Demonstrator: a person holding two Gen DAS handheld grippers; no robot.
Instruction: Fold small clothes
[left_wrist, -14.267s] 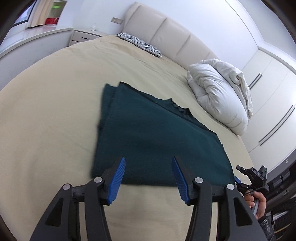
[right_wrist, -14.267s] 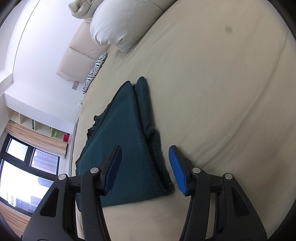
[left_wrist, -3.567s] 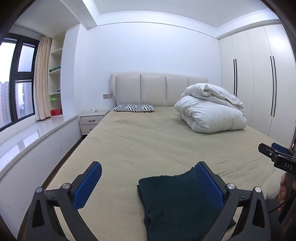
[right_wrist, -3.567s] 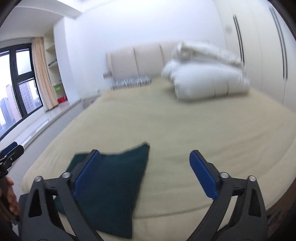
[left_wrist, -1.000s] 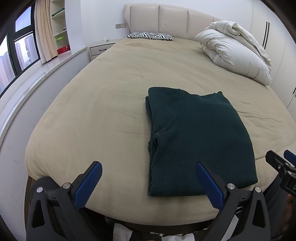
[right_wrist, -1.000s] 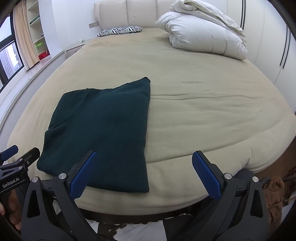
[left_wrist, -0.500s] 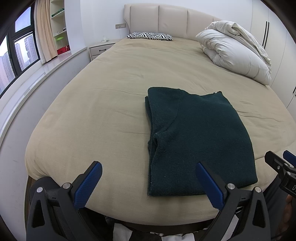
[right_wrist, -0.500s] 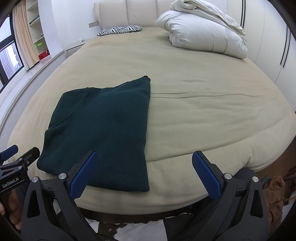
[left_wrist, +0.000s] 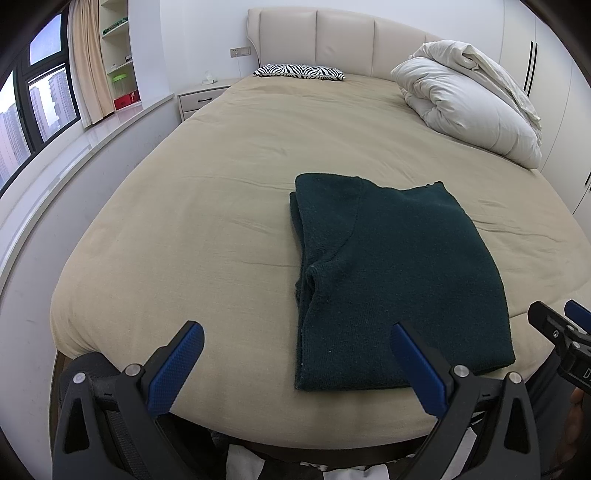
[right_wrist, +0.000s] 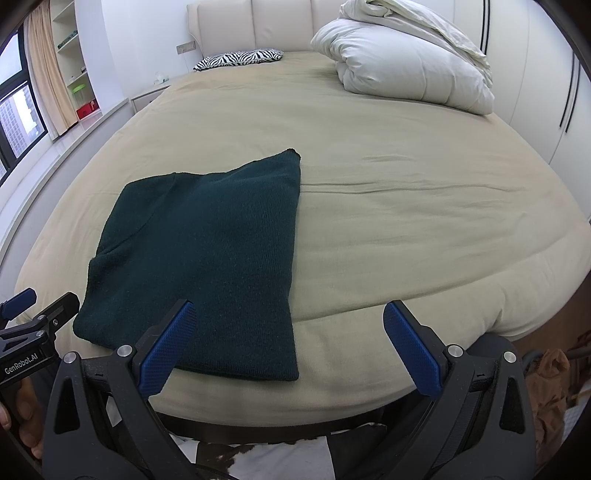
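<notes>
Beige bed fills the bedroom; the dark green sweater lies folded flat near its foot edge. Left hand-held gripper and right hand-held gripper hover wide, empty. Folding looks finished; next likely one last halving or withdrawal.

Ahead of the black left claw with blue pads, a dark green sweater on a beige bed; far beyond, a zebra-striped pillow and a white duvet
</notes>
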